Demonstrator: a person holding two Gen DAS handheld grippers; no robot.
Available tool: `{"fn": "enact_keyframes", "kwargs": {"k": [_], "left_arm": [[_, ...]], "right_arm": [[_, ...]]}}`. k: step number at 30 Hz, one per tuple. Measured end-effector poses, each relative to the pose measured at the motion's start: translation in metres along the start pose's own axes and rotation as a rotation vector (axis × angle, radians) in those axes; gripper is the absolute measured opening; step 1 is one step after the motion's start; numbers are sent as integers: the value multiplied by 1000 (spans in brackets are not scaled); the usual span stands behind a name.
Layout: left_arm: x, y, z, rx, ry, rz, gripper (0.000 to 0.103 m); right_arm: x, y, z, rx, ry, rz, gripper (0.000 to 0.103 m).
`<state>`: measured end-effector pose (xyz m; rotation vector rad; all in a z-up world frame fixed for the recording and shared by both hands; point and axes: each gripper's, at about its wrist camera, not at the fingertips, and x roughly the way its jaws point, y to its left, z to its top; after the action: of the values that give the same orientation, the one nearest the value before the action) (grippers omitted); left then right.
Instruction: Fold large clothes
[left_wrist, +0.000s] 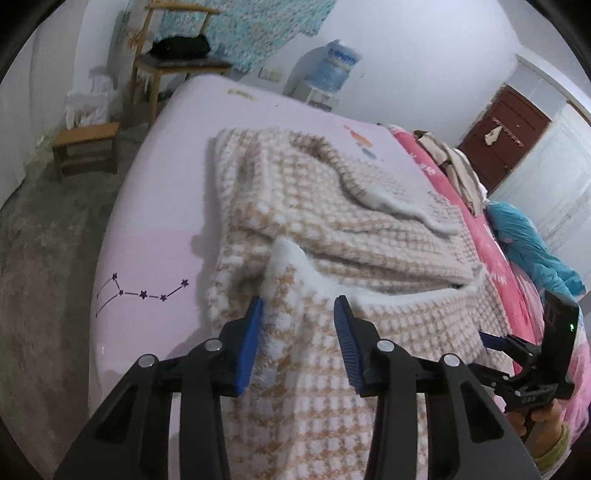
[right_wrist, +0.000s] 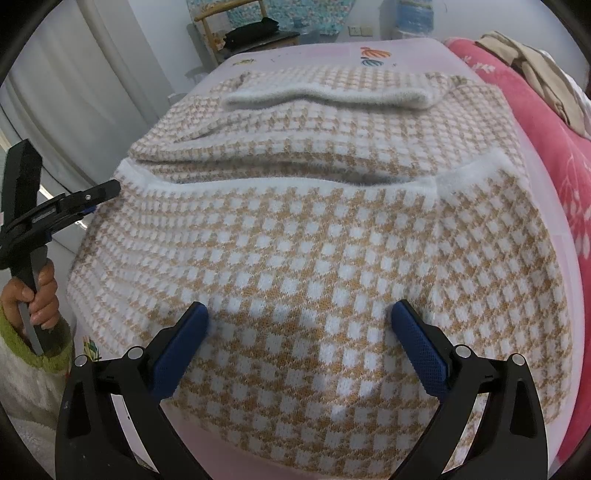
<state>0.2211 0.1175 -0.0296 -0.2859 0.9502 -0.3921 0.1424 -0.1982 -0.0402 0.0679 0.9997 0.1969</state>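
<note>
Lying across a bed (left_wrist: 155, 206) covered in a pale pink sheet, the checked sweater (right_wrist: 314, 258) in tan and white is partly folded, its white ribbed hem (right_wrist: 280, 182) turned up over the body and a white cuff (right_wrist: 325, 96) resting near the far edge. The left gripper (left_wrist: 298, 314) reaches the sweater's near-left corner, with the hem's raised fold standing between its blue pads; the jaws are partly spread, and it is hard to tell whether the pads press the knit. The right gripper (right_wrist: 301, 321) hovers over the near part of the sweater, jaws spread wide and pinching nothing. A pink blanket (right_wrist: 554, 147) lies along the sweater's right side. A wooden chair (left_wrist: 177, 62) stands beyond the bed.
</note>
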Motion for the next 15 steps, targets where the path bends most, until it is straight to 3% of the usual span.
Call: {"fn": "enact_keyframes", "kwargs": {"k": [3, 6, 11, 15], "left_arm": [[11, 13, 4, -46, 31, -1, 39], [16, 21, 5, -87, 40, -48, 39], [5, 13, 2, -62, 50, -174, 39], [14, 13, -2, -52, 99, -70, 38]], "right_arm": [[-1, -1, -1, -1, 1, -1, 95], [-1, -4, -2, -1, -4, 1, 95], [-1, -6, -4, -1, -9, 5, 95], [-2, -7, -4, -1, -10, 7, 95]]}}
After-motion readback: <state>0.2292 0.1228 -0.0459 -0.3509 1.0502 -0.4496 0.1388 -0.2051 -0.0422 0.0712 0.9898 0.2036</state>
